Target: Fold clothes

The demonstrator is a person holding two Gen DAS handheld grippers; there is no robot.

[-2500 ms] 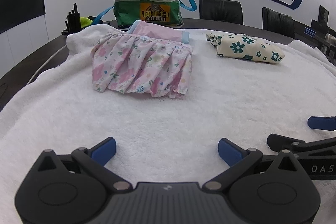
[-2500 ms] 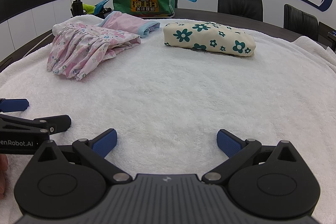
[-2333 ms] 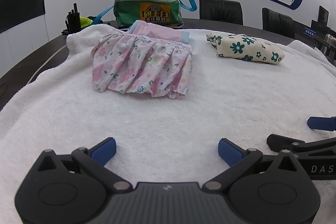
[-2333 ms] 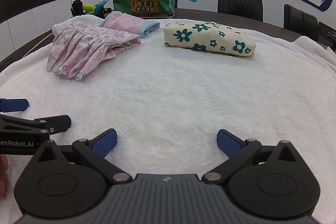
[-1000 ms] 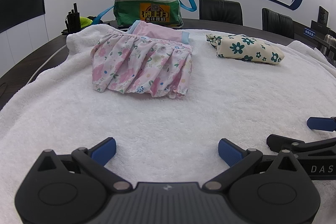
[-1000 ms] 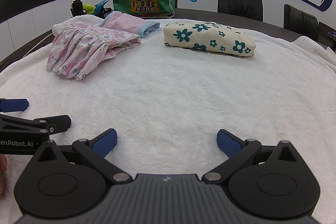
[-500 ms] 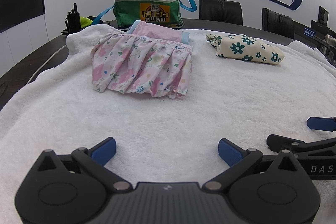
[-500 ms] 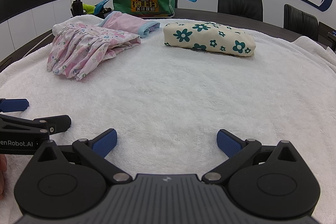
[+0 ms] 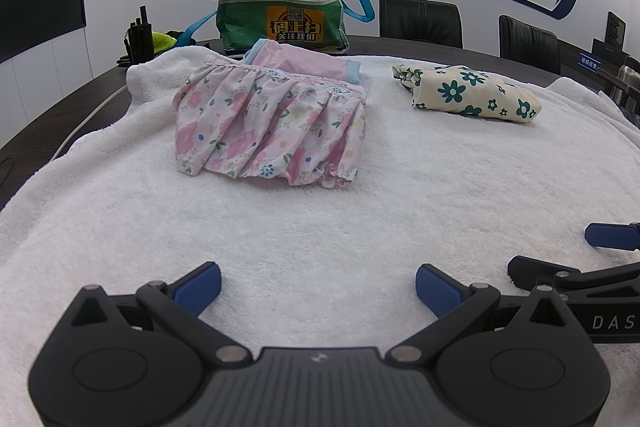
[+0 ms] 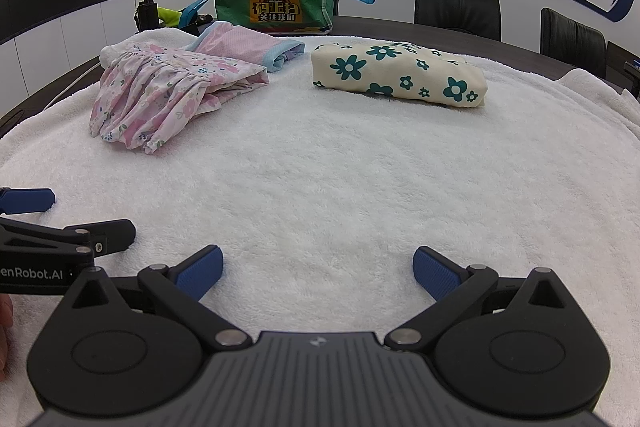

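Observation:
A pink floral skirt (image 9: 272, 131) lies folded on the white towel (image 9: 320, 227), partly over a pink garment with blue trim (image 9: 308, 63); both also show in the right wrist view, skirt (image 10: 160, 91) and pink garment (image 10: 244, 47). A cream garment with teal flowers (image 9: 476, 95) lies folded at the far right (image 10: 400, 75). My left gripper (image 9: 318, 287) is open and empty, low over the towel's near part. My right gripper (image 10: 318, 273) is open and empty beside it. Each gripper's fingers show at the edge of the other's view.
A green bag (image 9: 284, 21) with blue straps stands behind the clothes on the dark table (image 9: 48, 107). A black radio (image 9: 138, 39) stands at the far left. Black chairs (image 9: 420, 21) line the far side. The towel covers most of the table.

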